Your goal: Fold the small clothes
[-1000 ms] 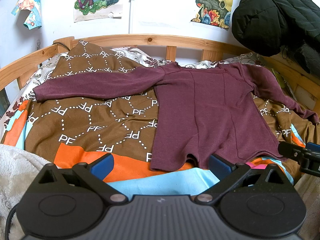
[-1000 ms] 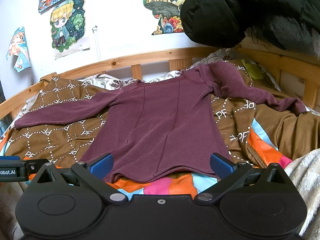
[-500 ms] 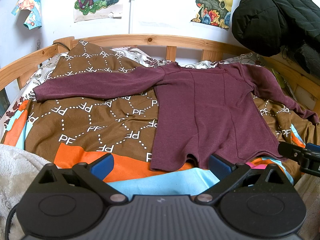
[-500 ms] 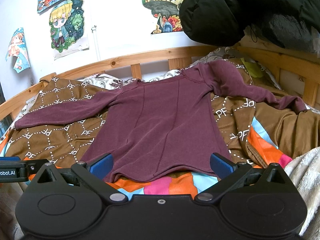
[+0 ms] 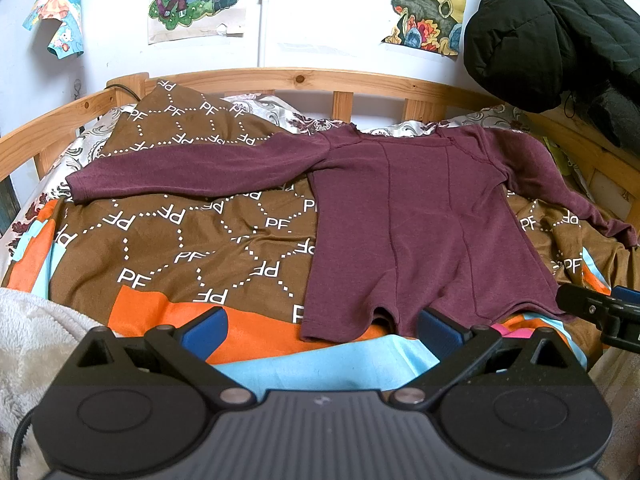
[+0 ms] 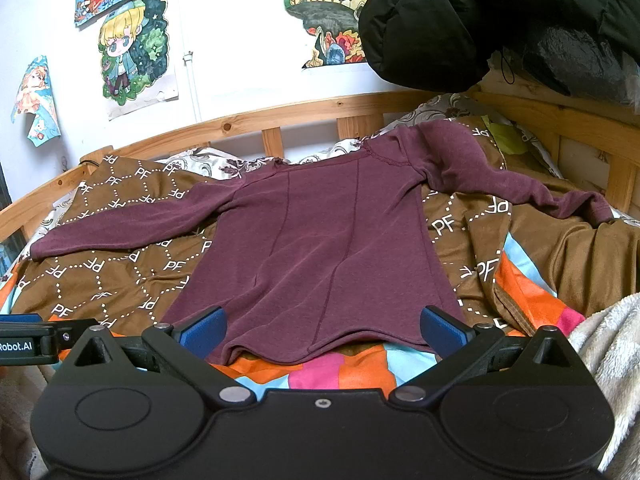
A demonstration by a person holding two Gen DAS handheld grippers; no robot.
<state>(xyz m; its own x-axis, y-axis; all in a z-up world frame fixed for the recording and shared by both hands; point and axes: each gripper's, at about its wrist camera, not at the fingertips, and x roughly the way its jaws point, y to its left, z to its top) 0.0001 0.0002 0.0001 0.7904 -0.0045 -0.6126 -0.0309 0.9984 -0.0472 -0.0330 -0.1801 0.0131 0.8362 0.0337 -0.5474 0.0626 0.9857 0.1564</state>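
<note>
The left gripper (image 5: 320, 326) has its blue fingers (image 5: 204, 330) spread wide apart, with nothing between them. The right gripper (image 6: 320, 326) is the same: its fingers (image 6: 440, 330) are wide apart and hold nothing. Both hang just off the near edge of the bed, side by side, so each one can reach a bottom corner of the shirt.

The dark red shirt (image 5: 416, 220) lies flat on the bed, with its bottom hem at the near edge and its neck up by the far rail. One sleeve (image 5: 192, 172) stretches out toward the left side of the bed. The other sleeve (image 6: 512, 184) runs down toward the right side. It looks spread out like this so it is easy to fold, and no fold has been made yet.

Under the shirt is a brown blanket (image 5: 180, 240) with white letters. A wooden bed rail (image 5: 320, 78) goes around the far side. A black coat (image 6: 500, 20) hangs above the far right corner.
</note>
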